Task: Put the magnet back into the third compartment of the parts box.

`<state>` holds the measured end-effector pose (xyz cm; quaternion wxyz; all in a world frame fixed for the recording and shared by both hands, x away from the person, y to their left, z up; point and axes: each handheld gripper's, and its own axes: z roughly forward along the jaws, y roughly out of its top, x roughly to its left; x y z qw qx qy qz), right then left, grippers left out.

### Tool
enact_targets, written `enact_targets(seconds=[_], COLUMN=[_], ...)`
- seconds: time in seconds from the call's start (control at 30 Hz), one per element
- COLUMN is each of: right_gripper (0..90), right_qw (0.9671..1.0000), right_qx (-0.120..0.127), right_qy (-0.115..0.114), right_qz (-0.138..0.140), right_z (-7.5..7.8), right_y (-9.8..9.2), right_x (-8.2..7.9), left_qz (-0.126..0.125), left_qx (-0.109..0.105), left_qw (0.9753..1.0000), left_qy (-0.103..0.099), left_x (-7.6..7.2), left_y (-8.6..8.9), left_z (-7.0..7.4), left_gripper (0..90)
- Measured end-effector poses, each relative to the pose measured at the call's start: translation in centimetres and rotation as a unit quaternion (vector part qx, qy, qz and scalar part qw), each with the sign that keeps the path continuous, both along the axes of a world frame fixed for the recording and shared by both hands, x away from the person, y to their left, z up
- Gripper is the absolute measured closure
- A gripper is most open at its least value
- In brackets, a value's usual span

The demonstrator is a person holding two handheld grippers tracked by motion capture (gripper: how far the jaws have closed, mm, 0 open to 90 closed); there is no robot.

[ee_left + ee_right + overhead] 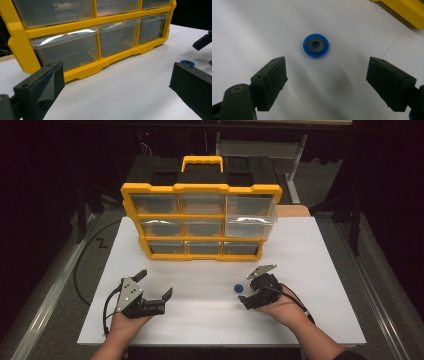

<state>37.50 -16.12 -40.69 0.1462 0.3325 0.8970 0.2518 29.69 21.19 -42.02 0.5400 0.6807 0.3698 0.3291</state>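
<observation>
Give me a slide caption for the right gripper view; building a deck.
Open right gripper poised over a small blue disc lying on the white table.

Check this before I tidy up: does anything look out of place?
Yes. The right-hand drawers of the yellow organizer jut out past the others. A small blue disc lies loose on the white table, ahead of the open right tongs.

A small blue disc [238, 288] lies flat on the white bench [210, 320], a dark grey ring with a centre hole seated in its top face (seen clearly in the right gripper view [316, 45]). It rests alone on bare surface, well in front of the yellow drawer cabinet [200, 187], toward its right end. From the left gripper view the disc [187, 63] shows as a thin blue sliver, edge-on.
</observation>
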Motion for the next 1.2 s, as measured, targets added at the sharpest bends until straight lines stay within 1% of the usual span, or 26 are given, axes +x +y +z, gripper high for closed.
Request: enact_targets(seconds=[0.17, 0.43, 0.53, 0.6, 0.77, 1.0, 1.13, 1.2], right_gripper=[27.6, 40.7, 45.2, 46.6, 49.9, 53.2, 55.9, 57.9], right_qw=[1.0, 0.9999, 0.9998, 0.9996, 0.9996, 0.9993, 0.9992, 0.9993], right_qx=[0.005, 0.01, 0.01, 0.012, 0.018, 0.018, 0.021, 0.021], right_qy=[-0.002, -0.002, 0.003, 0.007, 0.011, 0.019, 0.024, 0.022], right_qz=[0.001, 0.013, 0.02, 0.023, 0.02, 0.025, 0.023, 0.022], right_z=[0.0, -0.4, -0.6, -0.7, -0.8, -1.1, -1.1, -1.1], right_y=[0.2, 0.9, 1.2, 1.4, 1.5, 1.9, 1.9, 1.8], right_x=[0.3, 0.6, 0.8, 0.9, 1.3, 1.6, 1.8, 2.0], left_qz=[0.0, 0.0, 0.0, 0.0, 0.0, 0.0, -0.001, 0.001], left_qx=[0.0, 0.0, 0.0, 0.0, 0.0, 0.0, -0.001, -0.001], left_qw=[1.0, 1.0, 1.0, 1.0, 1.0, 1.0, 1.0, 1.0], left_qy=[0.0, -0.001, -0.001, -0.001, -0.001, 0.001, 0.0, 0.002], left_x=[0.0, 0.0, 0.0, 0.0, 0.0, 0.0, 0.0, 0.0], left_y=[0.0, 0.0, 0.0, 0.0, 0.1, 0.1, 0.1, 0.1], left_z=[0.0, 0.0, 0.0, 0.0, 0.0, 0.0, 0.0, 0.0], left_gripper=[0.3, 0.3, 0.3, 0.3, 0.3, 0.3, 0.3, 0.3])
